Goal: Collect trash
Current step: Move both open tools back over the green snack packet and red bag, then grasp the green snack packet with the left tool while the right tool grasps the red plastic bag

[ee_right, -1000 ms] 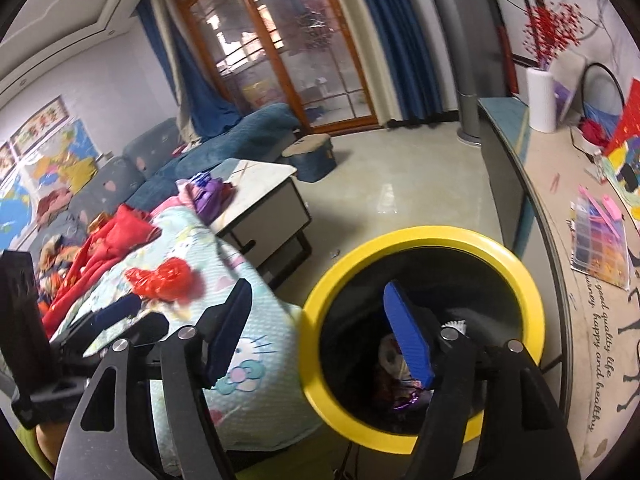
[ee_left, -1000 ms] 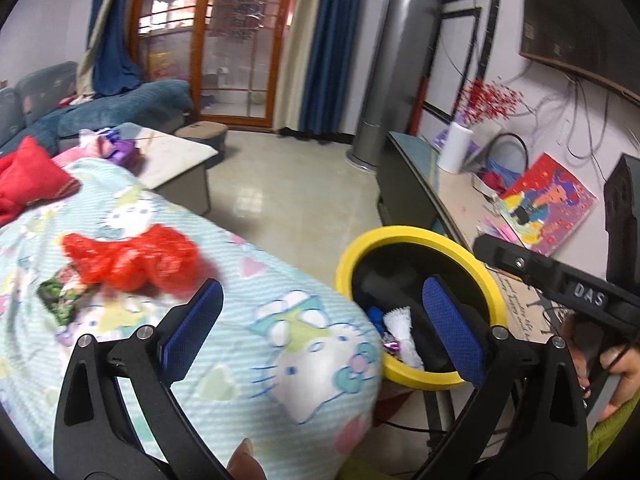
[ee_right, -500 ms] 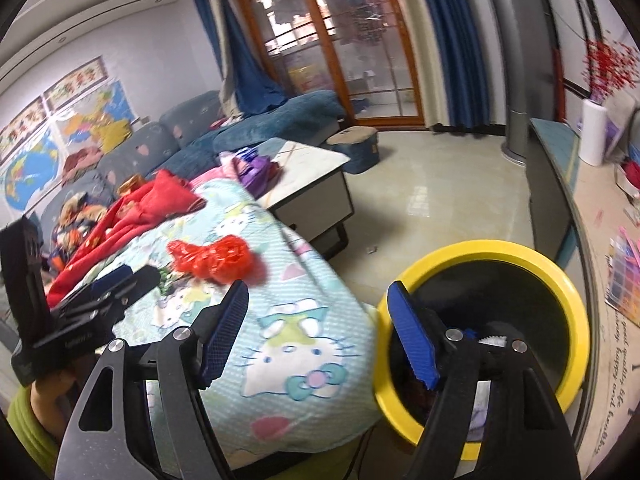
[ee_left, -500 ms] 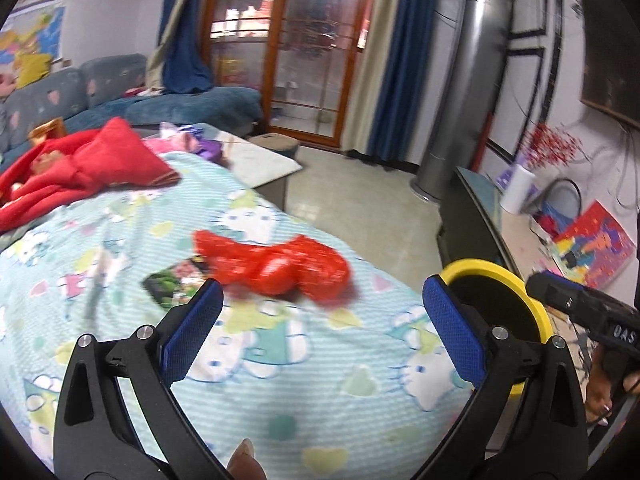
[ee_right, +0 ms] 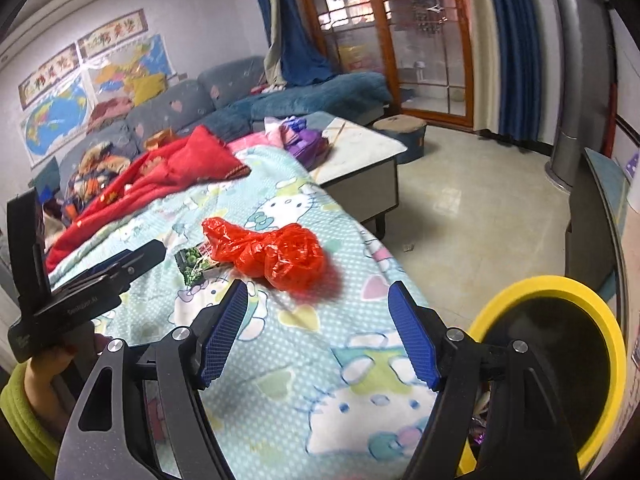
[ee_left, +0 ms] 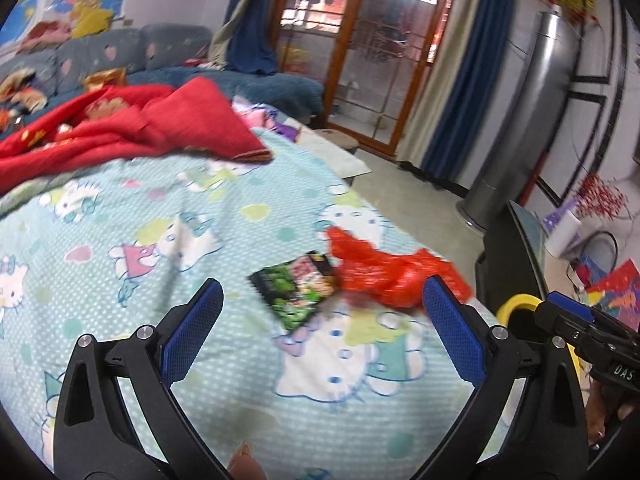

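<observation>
Crinkled red plastic bag [ee_right: 272, 254] beside glossy wrapper [ee_left: 298, 290]

We have two fisheye views, each riding behind a pair of blue-padded fingers and looking forward along them.

The left wrist view sits low and close over the cartoon-print bedspread [ee_left: 168, 216], facing across it toward the sofa [ee_left: 160, 48] and glazed doors [ee_left: 360, 52]. The red plastic bag [ee_left: 384, 276] and green wrapper [ee_left: 298, 290] lie near, just past the fingers [ee_left: 192, 336].

The right wrist view sits higher and further back, off the bedspread's near edge, facing the same way; the yellow bin [ee_right: 548, 288] is at lower right.

Both views share the bedspread, bag, wrapper, red blanket [ee_right: 160, 176], sofa and doors. Each also catches the other handheld unit at its margin.
</observation>
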Tool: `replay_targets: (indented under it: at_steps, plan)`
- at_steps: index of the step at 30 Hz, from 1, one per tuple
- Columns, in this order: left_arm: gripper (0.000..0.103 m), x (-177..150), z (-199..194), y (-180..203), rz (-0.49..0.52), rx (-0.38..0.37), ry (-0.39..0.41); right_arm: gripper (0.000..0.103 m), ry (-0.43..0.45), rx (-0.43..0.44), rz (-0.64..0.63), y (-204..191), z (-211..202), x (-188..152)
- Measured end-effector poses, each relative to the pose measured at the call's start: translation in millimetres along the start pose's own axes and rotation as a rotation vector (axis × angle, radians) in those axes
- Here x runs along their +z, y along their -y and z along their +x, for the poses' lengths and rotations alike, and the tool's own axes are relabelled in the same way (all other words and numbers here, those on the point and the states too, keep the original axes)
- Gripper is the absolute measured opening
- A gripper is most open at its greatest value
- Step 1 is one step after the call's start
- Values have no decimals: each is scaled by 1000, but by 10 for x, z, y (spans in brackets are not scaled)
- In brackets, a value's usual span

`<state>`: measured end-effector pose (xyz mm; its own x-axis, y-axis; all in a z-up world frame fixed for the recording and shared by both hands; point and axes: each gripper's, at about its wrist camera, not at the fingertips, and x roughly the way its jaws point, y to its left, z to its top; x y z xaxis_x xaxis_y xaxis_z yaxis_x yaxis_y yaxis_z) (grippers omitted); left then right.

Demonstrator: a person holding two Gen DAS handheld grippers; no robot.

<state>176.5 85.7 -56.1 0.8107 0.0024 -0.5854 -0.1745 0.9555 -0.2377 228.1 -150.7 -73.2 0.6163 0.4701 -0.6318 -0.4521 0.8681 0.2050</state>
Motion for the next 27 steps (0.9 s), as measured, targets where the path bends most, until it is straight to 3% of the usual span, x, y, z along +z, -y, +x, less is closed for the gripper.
replay_targets:
  at_steps: [8,16,21,23,27]
  plan:
    - [90,6,346,-359,-126,-17,-73,70,-62,10,-15,-143,489,130]
    - [63,-50,564,-516,-223,-128,-128,69,-126,26,-15,-209,907,167]
    - [46,-65,608,-545,-247,-180,-143,33,-161,35,-20,-226,1019,118]
    - [32,-74,627,-553,-256,-193,-152,24,-171,42,-11,-215,1031,85]
    - [19,-90,650,-574,-275,-205,-162,19,-164,43,4,-206,988,46]
